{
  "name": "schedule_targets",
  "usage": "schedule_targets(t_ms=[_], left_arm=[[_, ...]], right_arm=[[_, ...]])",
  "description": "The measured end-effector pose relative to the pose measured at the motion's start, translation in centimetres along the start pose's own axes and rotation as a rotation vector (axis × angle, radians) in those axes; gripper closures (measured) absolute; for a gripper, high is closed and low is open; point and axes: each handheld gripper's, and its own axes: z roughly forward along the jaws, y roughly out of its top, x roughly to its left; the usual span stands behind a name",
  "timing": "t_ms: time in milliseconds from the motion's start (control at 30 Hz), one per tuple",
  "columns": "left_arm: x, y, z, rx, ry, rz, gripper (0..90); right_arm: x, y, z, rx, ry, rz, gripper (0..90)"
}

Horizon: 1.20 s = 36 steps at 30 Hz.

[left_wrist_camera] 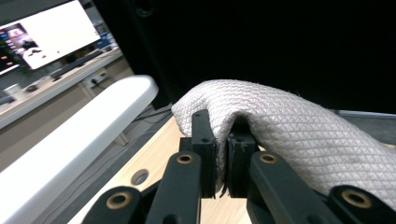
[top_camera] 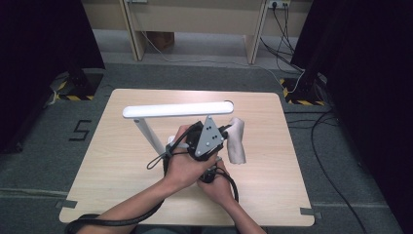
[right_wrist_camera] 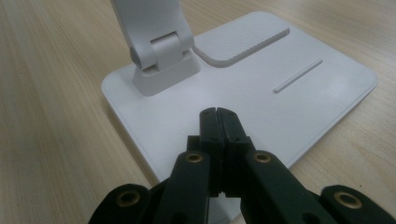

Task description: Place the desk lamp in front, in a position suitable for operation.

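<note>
Left gripper view: left gripper (left_wrist_camera: 222,140) pinched tight on a fold of the white quilted cloth (left_wrist_camera: 299,130), fabric bunched between the two black jaws and draped off to the right. Long white lamp head (left_wrist_camera: 79,140) running just beside it on the left, apart from the cloth. Bare tabletop (left_wrist_camera: 154,154) between the two.

Right gripper view: right gripper (right_wrist_camera: 218,116) with jaws pressed together on nothing, tips over the near edge of the flat white lamp base (right_wrist_camera: 289,107). Hinged foot of the lamp arm (right_wrist_camera: 161,60) standing at the base's far left corner. Ribbed pad (right_wrist_camera: 243,39) and a thin slot (right_wrist_camera: 298,76) on the base beyond.

High view: both hands crowded at the middle of the tabletop (top_camera: 122,161), left hand (top_camera: 187,163) over the right hand (top_camera: 219,187), grey plate (top_camera: 209,136) on top. Cloth (top_camera: 237,141) just right of the hands, well in from the right edge. Lamp head (top_camera: 178,109) spanning the middle toward the far edge. Wide bare wood along the left edge, the right edge and both near corners.
</note>
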Motion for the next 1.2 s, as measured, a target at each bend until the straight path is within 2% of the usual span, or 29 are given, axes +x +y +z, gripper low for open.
schedule_targets(t_ms=[67, 367, 733, 1200], left_arm=[[0.2, -0.3, 0.2, 0.0, 0.026, -0.005, 84.7], [0.9, -0.4, 0.4, -0.009, 0.088, -0.029, 84.7], [1.0, -0.6, 0.8, -0.003, 0.11, -0.045, 84.8], [1.2, -0.5, 0.3, -0.014, 0.128, -0.052, 84.9]], right_arm=[[0.1, 0.0, 0.0, 0.002, -0.001, 0.005, 90.0], [0.0, 0.0, 0.0, 0.001, -0.003, 0.005, 90.0], [0.0, 0.0, 0.0, 0.001, -0.001, 0.005, 90.0], [0.1, 0.0, 0.0, 0.0, -0.003, 0.005, 90.0]])
